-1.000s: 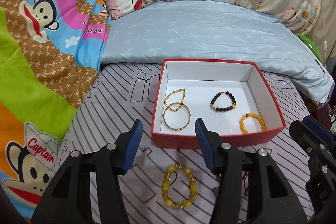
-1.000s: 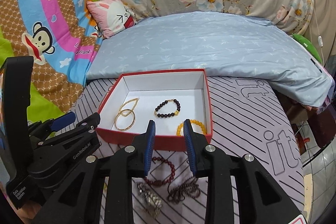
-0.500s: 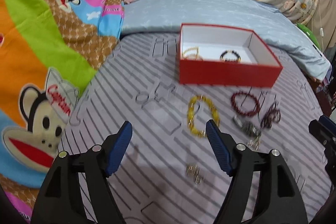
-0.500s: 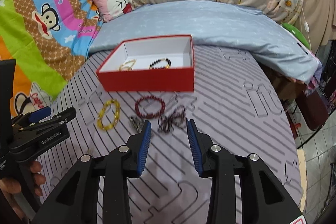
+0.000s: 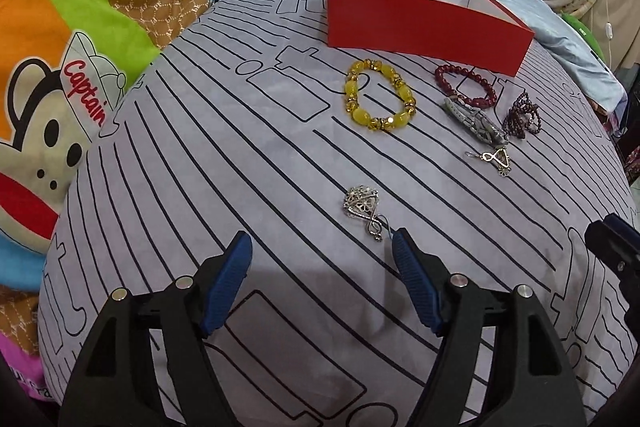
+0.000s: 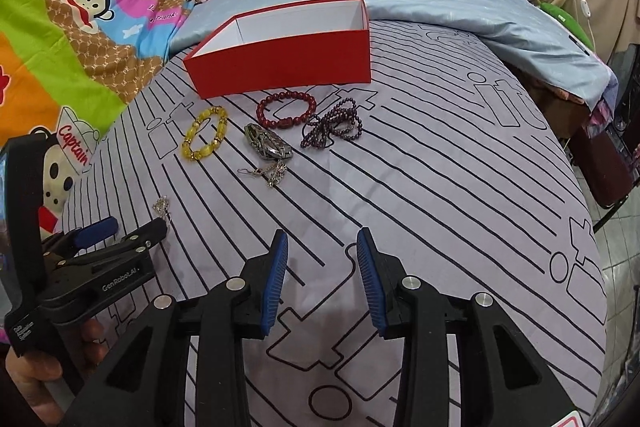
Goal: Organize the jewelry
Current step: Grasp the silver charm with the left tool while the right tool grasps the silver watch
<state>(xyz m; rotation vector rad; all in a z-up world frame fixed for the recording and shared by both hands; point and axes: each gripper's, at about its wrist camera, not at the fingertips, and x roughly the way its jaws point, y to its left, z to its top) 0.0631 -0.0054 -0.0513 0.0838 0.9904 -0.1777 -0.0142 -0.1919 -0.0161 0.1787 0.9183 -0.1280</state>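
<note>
My left hand-held gripper (image 5: 322,247) is wide open and empty, low in the frame. A small silver filigree charm (image 5: 362,205) lies on the bed just above it. My right hand-held gripper (image 6: 322,247) is partly open and holds nothing. Higher up lie a yellow bead bracelet (image 5: 378,97), a dark red bead bracelet (image 6: 286,109) and a tangled purple bead string (image 6: 332,123), before the red cardboard box (image 6: 288,63).

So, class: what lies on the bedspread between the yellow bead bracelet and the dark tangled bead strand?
Two pieces: the red bead bracelet and, nearer the camera, a silver watch-like piece. The right wrist view shows both between the yellow bead bracelet and the dark bead strand.
</note>
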